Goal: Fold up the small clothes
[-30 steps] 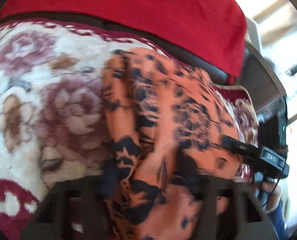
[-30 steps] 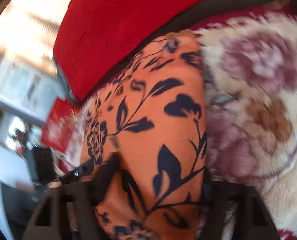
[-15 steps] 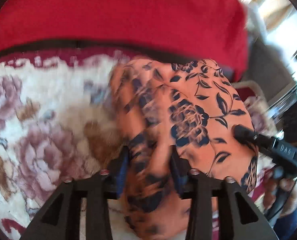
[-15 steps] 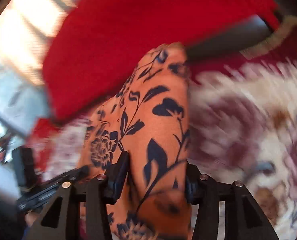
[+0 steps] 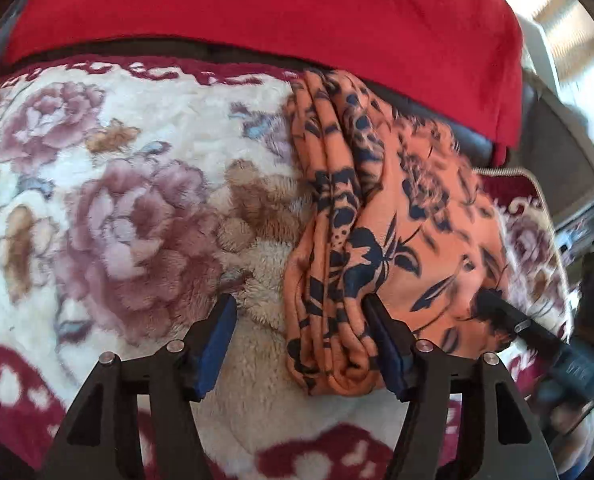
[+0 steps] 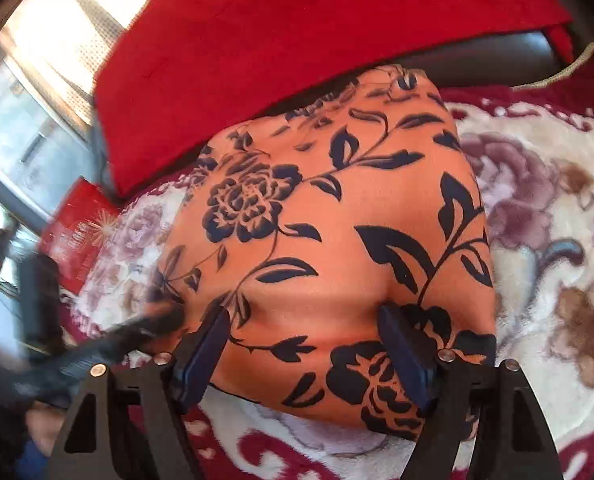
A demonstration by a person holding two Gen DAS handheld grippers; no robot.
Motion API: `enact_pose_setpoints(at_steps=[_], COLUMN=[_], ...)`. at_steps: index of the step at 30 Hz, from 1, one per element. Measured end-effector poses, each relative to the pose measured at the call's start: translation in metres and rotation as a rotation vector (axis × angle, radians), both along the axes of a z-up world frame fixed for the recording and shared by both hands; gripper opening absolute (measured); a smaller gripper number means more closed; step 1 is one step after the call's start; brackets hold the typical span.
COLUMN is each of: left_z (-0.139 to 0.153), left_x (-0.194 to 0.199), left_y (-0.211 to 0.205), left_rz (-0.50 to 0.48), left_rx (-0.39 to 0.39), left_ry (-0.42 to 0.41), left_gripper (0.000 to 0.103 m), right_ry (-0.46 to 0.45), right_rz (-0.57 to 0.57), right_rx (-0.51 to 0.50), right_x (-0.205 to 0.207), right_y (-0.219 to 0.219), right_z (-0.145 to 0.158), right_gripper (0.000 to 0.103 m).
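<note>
Orange garment (image 6: 337,240) — navy floral print, folded, bunched

no legible text anywhere

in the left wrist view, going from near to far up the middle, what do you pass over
left gripper, jaws opening → floral blanket → orange floral garment → dark sofa edge → red cloth.

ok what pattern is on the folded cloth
Orange with dark navy flowers and leaves; the folded cloth shows best in the right wrist view.
</note>
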State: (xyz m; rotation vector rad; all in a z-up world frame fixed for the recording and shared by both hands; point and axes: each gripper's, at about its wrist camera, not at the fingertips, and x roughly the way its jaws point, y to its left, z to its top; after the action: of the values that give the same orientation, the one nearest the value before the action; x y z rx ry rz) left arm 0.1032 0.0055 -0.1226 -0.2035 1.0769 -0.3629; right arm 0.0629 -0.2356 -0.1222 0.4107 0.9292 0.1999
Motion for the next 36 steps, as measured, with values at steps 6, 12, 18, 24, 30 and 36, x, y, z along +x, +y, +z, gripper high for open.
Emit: enact_pose_setpoints(at_steps=[6, 12, 18, 24, 30, 36], left_z=[0.089, 0.137, 0.168, 0.17, 0.176, 0.175], left_x=[-0.031, -0.071, -0.108, -0.124, -0.131, -0.129], left_y=[-0.007, -0.011, -0.003, -0.008, -0.01, -0.015], left_rz=[0.082, 0.124, 0.123, 0.102, 0.095, 0.082], left_rx=[0.21, 0.352, 0.288, 0.246, 0.224, 0.233], left_ry=[-0.299, -0.473, -0.511, -0.513, -0.515, -0.501], left_gripper=[0.092, 0.1, 0.101, 0.102, 0.102, 0.102], right_ry=[-0.187, -0.168, -0.145, -0.139, -0.133, -0.137], right_rz=[-0.035, -0.109, -0.163, -0.196, -0.216, -0.222], right_rx=[-0.283, -0.523, -0.45, -0.429, -0.431, -0.436], right_x=[-0.027, -0.058, -0.092, -0.098, -0.1, -0.101], right_y=[0.03, 0.049, 0.037, 0.034, 0.034, 0.033], right_z=[0.096, 0.121, 0.127, 0.13, 0.133, 0.136], right_gripper=[0.095, 0.103, 0.103, 0.103, 0.103, 0.103])
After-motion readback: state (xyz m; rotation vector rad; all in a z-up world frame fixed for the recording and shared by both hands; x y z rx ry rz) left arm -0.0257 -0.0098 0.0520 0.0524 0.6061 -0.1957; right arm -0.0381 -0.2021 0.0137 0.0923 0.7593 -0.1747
